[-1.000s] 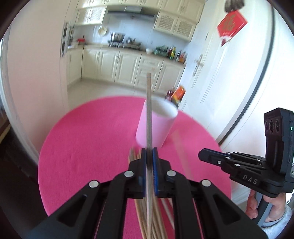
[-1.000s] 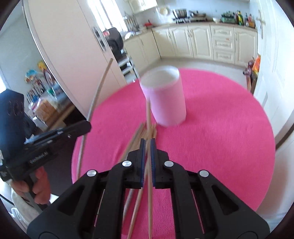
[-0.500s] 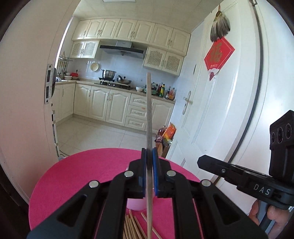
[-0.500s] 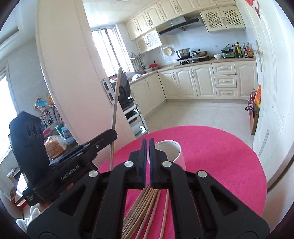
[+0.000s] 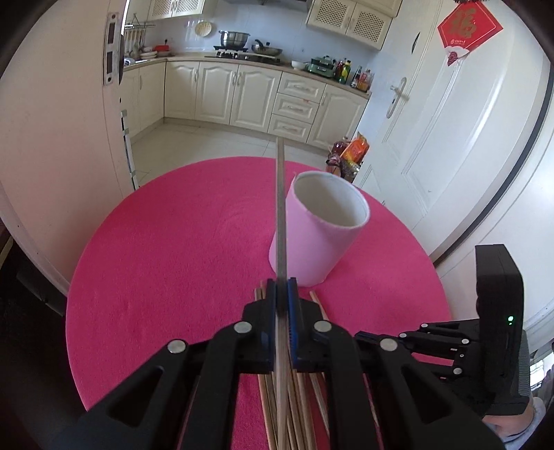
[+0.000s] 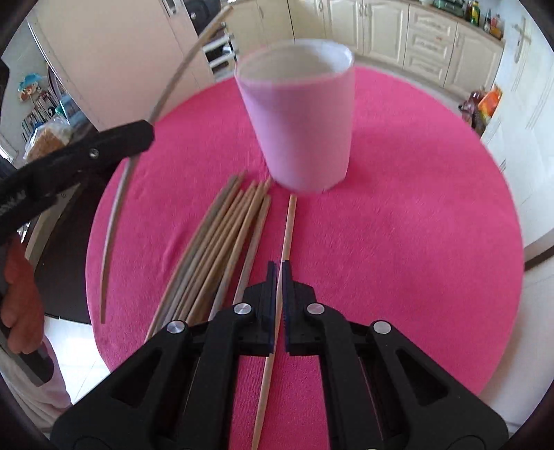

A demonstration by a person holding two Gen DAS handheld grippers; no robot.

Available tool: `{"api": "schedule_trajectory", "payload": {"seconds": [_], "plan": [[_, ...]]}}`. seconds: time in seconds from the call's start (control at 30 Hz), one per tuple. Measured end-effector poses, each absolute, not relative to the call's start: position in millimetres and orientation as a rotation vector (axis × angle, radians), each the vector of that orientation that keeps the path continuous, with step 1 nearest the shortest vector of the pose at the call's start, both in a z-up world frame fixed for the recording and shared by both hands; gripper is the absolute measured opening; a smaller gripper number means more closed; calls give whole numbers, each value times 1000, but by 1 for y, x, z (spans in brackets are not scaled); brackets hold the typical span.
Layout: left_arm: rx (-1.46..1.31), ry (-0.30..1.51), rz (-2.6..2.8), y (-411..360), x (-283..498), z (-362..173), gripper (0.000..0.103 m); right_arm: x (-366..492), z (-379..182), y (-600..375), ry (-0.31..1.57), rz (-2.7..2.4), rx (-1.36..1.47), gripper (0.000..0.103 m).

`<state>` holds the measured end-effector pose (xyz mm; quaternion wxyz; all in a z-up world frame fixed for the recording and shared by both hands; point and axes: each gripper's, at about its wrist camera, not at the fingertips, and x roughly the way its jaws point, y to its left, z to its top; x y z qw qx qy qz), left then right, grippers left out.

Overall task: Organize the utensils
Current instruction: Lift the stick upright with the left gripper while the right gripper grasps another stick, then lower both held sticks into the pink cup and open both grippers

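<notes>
Reading this as home kitchen/dining area. I see cream cabinets (image 5: pixel 242 93), stove with steel pot (image 5: pixel 234 37), sauce bottles on counter (image 5: pixel 349 72), red paper charm on white door (image 5: pixel 469 26). Round table, pink cloth (image 5: pixel 166 263), near doorway.

Pale pink cup (image 6: pixel 297 117), tan chopsticks (image 6: pixel 221 242), magenta tablecloth (image 6: pixel 415 242)

Cream kitchen cabinets (image 5: pixel 242 93), tiled floor (image 5: pixel 194 145)
</notes>
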<state>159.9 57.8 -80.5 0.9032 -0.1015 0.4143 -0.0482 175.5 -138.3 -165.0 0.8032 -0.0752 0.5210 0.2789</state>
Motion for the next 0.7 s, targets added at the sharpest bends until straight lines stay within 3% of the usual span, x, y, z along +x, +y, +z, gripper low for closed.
{"api": "schedule_trajectory", "payload": {"seconds": [0.57,0.6,0.63,0.7], "plan": [[-226,915,-92,59,145,-100,7,183,-189,-126,1194,563,-168,5],[-229,918,-93,59,145,-101,7,184,-189,-126,1200,561,-165,7],[-234,921,-97,60,145,-101,7,185,-191,-125,1209,539,-183,17],[-233,922,-100,59,144,-101,7,181,-191,-123,1201,537,-198,17]]}}
